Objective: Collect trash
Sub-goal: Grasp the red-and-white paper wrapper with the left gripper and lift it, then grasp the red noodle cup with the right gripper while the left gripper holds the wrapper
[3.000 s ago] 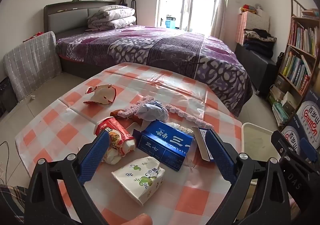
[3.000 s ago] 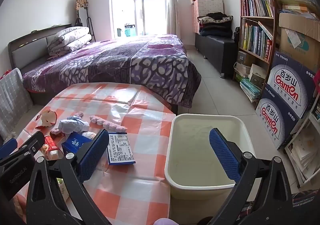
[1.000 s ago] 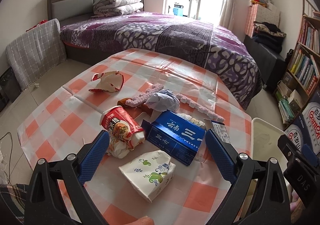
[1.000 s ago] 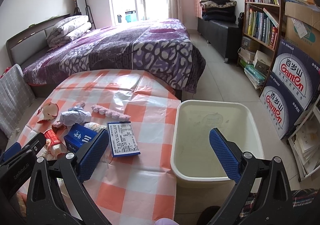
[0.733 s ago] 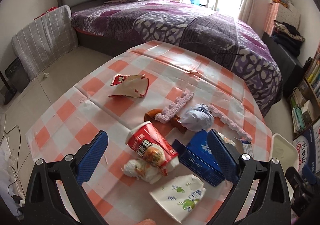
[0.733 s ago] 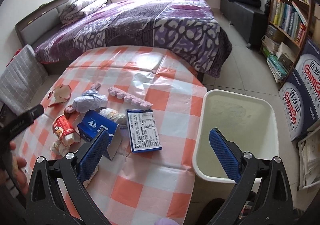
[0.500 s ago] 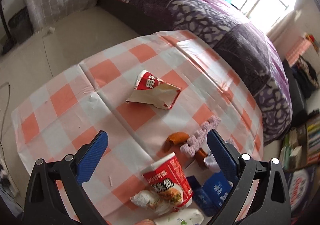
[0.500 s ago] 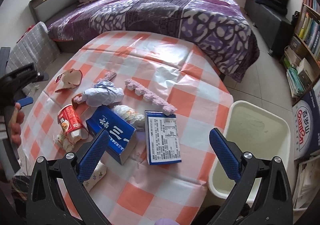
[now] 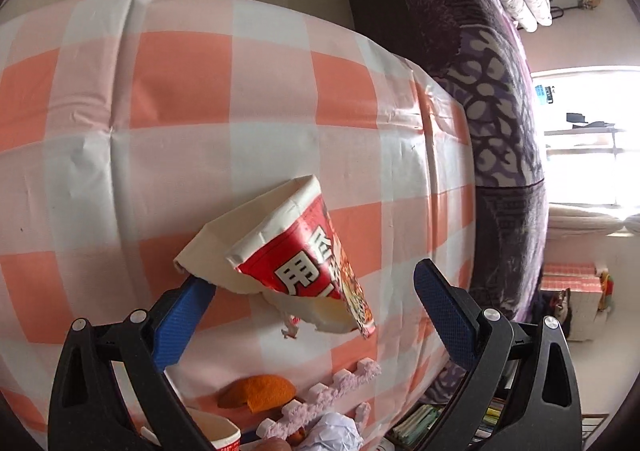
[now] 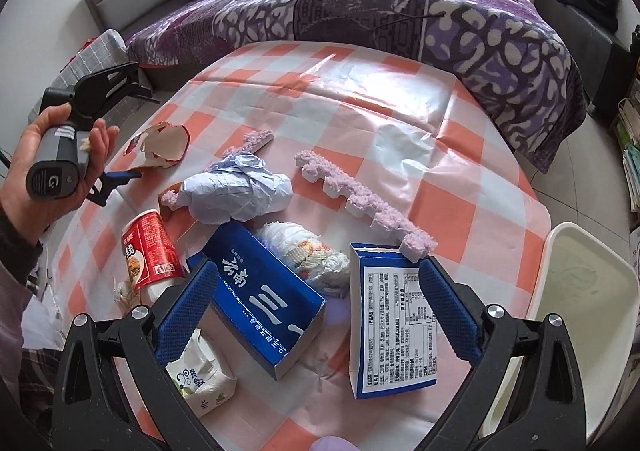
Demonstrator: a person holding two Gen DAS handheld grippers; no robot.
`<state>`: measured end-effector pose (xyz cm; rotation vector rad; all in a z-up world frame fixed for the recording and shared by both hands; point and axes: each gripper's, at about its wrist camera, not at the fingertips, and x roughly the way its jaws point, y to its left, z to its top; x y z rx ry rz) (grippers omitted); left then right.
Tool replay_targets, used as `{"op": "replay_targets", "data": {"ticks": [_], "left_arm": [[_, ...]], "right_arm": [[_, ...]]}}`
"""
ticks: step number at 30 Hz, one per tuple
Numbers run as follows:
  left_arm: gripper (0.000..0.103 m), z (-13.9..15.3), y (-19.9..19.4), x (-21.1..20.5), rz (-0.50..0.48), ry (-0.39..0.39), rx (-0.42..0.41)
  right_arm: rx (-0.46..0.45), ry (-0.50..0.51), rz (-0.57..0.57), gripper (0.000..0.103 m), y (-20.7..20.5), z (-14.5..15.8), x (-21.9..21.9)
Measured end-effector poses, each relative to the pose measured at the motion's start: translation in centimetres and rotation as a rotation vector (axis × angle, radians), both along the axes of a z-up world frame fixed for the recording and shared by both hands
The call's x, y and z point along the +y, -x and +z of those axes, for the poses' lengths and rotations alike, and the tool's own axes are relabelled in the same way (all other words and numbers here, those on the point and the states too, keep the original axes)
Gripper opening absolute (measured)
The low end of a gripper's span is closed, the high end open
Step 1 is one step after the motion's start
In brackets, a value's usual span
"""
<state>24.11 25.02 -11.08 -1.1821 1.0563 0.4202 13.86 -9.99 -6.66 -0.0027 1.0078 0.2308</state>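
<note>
A torn red and white paper cup (image 9: 288,251) lies on the checked tablecloth, and my left gripper (image 9: 316,311) is open around its near end, with the left finger at the cup's torn edge. The right wrist view shows that same torn cup (image 10: 164,145) at the table's far left. My right gripper (image 10: 318,309) hovers open and holds nothing. Under it lie a blue box (image 10: 264,303) and a label-side-up box (image 10: 388,327). A red cup (image 10: 150,247), crumpled paper (image 10: 240,191), a purple foam strip (image 10: 360,203) and a tissue pack (image 10: 200,379) lie around them.
A white bin (image 10: 580,291) stands beside the table's right edge. A hand (image 10: 40,155) holds the left gripper's handle at the left. An orange peel (image 9: 256,391) lies near the foam. A bed (image 10: 400,11) stands beyond the table.
My left gripper swung left and down over the table to the torn cup, which now sits between its fingers. My right gripper moved in over the blue boxes.
</note>
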Motion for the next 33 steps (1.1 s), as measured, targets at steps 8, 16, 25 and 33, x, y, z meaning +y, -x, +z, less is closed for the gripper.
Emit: {"op": "replay_targets", "data": {"ticks": [8, 16, 25, 33], "left_arm": [[0.047, 0.1, -0.8, -1.0, -0.18, -0.13, 0.045], [0.044, 6.6, 1.2, -1.8, -0.351, -0.288, -0.102], [0.044, 13.5, 3.8, -1.7, -0.426, -0.441, -0.255], [0.044, 14.3, 5.0, 0.9, -0.412, -0.449, -0.274]], "right_arm": [[0.094, -0.047, 0.094, 0.096, -0.4, -1.0, 1.6], [0.096, -0.062, 0.307, 0.096, 1.0, -0.5, 6.0], [0.227, -0.074, 0.471, 0.091, -2.1, -2.2, 13.7], [0.298, 0.014, 0.512, 0.052, -2.9, -4.7, 17.8]]}}
